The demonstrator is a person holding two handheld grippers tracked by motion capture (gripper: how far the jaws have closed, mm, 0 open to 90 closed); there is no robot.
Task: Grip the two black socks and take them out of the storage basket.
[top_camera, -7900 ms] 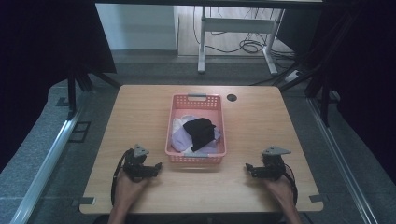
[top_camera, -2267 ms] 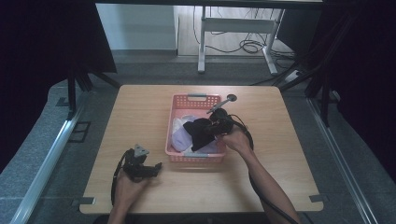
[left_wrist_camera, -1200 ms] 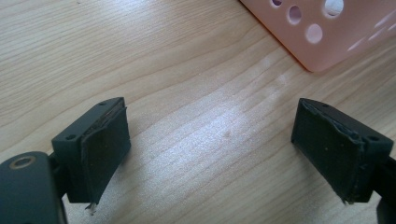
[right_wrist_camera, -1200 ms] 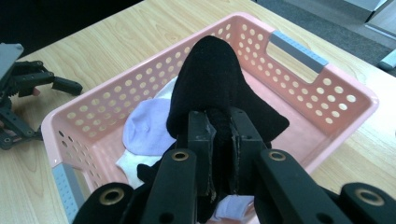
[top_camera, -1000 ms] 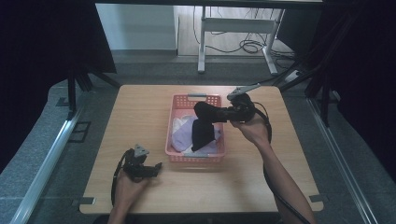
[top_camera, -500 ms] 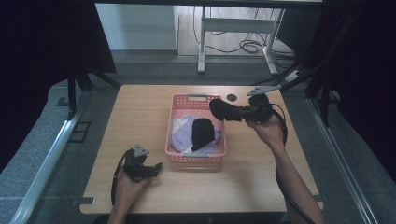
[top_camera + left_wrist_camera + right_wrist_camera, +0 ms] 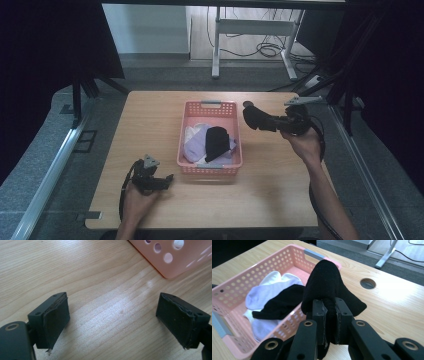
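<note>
Spread wide with nothing between them, the jaws of the left gripper point level across the wooden table, the left hand resting low near the table's front edge with the forearm coming in from below. Just ahead of those jaws and off to one side sits a corner of the pink basket. Inside the basket lie white and lilac socks with another black sock draped over them. Beyond the basket's other side, the right hand is raised above the table, holding the right gripper roughly level and aimed back toward the basket. Its jaws are pressed together on a black sock, which bunches out past the tips and hangs over the table just beside the basket's rim.
</note>
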